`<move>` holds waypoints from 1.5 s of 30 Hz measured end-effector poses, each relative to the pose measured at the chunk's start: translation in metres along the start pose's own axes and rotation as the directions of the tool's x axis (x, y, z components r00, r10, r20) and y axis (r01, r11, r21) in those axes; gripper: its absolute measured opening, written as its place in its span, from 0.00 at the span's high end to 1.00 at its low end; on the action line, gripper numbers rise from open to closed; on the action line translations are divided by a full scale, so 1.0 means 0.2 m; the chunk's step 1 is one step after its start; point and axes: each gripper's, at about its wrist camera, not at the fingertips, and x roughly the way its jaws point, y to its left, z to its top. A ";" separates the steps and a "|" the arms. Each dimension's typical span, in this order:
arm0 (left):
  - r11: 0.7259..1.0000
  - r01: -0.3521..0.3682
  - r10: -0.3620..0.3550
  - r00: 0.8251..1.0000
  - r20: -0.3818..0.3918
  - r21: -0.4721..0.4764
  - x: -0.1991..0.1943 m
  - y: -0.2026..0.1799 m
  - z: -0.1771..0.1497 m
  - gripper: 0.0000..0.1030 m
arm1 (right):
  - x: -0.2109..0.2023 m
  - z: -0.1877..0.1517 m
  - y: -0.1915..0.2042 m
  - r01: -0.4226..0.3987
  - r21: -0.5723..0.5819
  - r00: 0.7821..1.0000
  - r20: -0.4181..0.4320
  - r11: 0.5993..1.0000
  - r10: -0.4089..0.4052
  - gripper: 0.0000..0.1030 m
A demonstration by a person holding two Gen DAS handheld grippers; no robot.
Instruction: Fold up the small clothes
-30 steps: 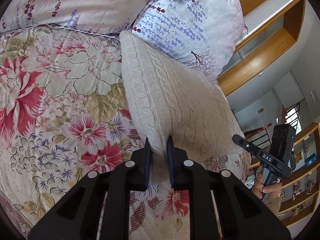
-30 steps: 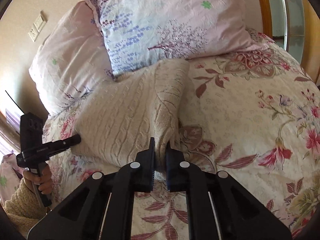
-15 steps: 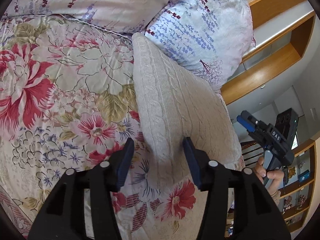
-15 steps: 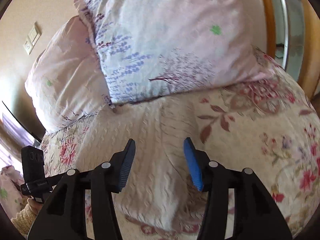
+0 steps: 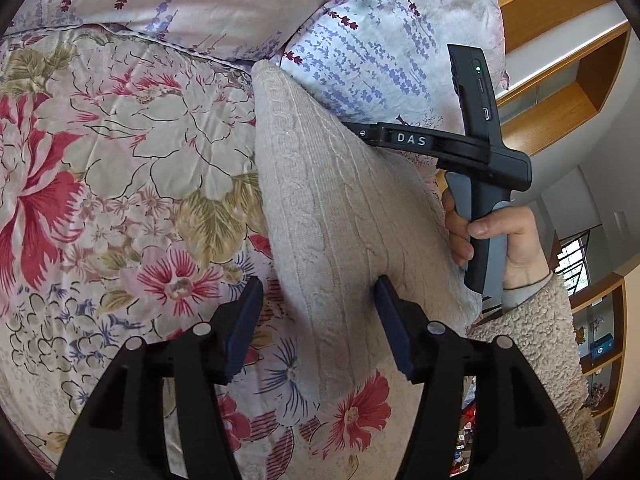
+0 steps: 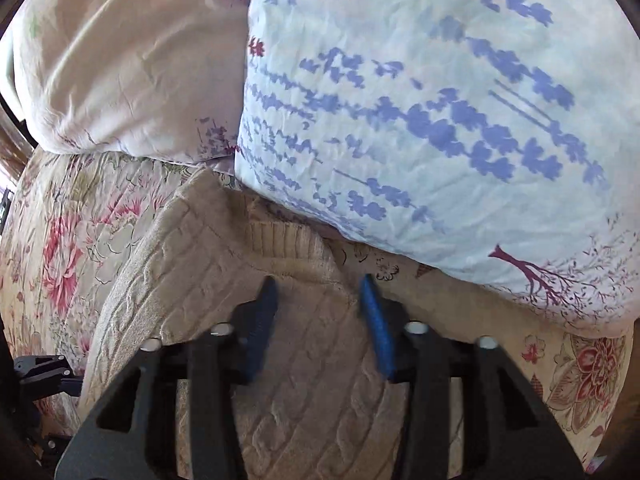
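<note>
Cream cable-knit sweater (image 5: 340,216) lies on the bed's floral pink-and-cream quilt (image 5: 120,152), folded into a long narrow shape. Its far ribbed end is tucked against the pale blue pillow with purple lavender print (image 6: 440,100).

Risks, judged from this state:
- Left side: the fold edge nearest the left claw (image 5: 316,320) is free. If that claw drags as it lifts away, the thick knit could snag on a pad and the fold could open. Soft, springy knit probably relaxes somewhat when unweighted.
- Right side: the right claw (image 6: 320,312) works close under the blue pillow. A grab aimed a little too far could catch pillowcase along with the ribbed hem (image 6: 288,240), or push the sweater beneath the pillow and bunch it.
- The quilt is slick-looking; a pull on one end might slide the whole garment rather than fold it.

Claw state:
- Left claw: spread wide, holding nothing. It straddles the near part of the sweater; whether the pads touch the knit I cannot tell.
- Right claw: spread wide, empty, hovering over the sweater's far end just short of the ribbed hem. Contact not resolvable; the view is motion-blurred.
</note>
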 end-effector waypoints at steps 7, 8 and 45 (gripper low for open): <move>1.000 0.014 -0.014 1.000 0.001 -0.002 0.01 0.01 0.01 0.41 | -0.07 -0.07 -0.15 0.021 0.193 0.993 0.114 0.981 -0.044 0.98; 1.000 0.013 -0.013 1.000 0.001 -0.001 0.02 0.01 0.01 0.41 | -0.08 -0.08 -0.18 0.031 0.230 0.990 0.128 0.973 -0.062 0.98; 0.993 0.040 -0.040 0.999 0.002 -0.110 0.20 -0.02 0.27 0.33 | -0.21 -0.86 -0.57 -0.571 0.566 0.815 0.305 0.595 0.492 0.49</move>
